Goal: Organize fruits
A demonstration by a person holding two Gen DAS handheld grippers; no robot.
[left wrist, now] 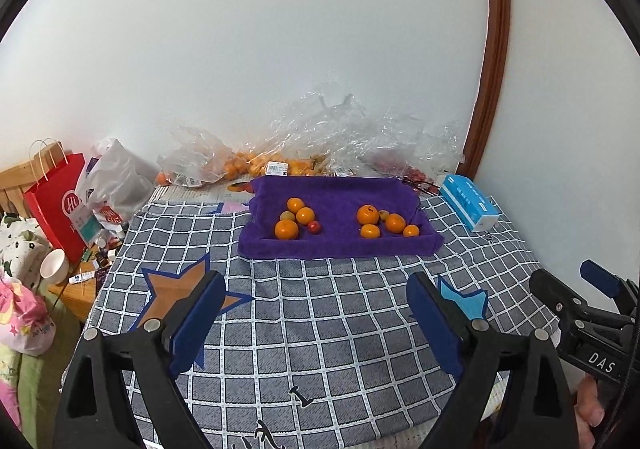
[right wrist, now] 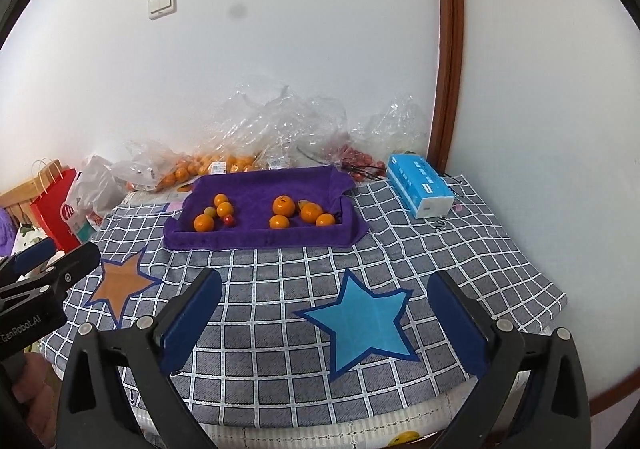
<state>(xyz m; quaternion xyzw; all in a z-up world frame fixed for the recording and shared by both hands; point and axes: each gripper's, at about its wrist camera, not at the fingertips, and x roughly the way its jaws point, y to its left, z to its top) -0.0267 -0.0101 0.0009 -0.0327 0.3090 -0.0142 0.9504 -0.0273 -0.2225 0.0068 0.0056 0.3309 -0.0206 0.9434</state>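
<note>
Left wrist view: left gripper (left wrist: 316, 323) hovers spread wide, holding nothing; fruits (left wrist: 296, 219) lie ahead on the purple towel (left wrist: 340, 245). Right gripper (right wrist: 324, 323) likewise gapes empty, fruits (right wrist: 298, 213) ahead.

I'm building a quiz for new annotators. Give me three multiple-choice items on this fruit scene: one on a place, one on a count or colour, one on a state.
1. Where do the loose fruits lie?
A. on the purple towel
B. on the blue star
C. in the red bag

2. How many red fruits lie on the towel?
A. none
B. one
C. three

3. What state are the two claws in?
A. both shut on fruit
B. left open, right shut
C. both open, holding nothing

Answers:
1 A: both fruit clusters rest on the towel, left and right.
2 B: a single red fruit sits in the left cluster.
3 C: the left claw and right claw each show spread fingers over bare cloth.
</note>
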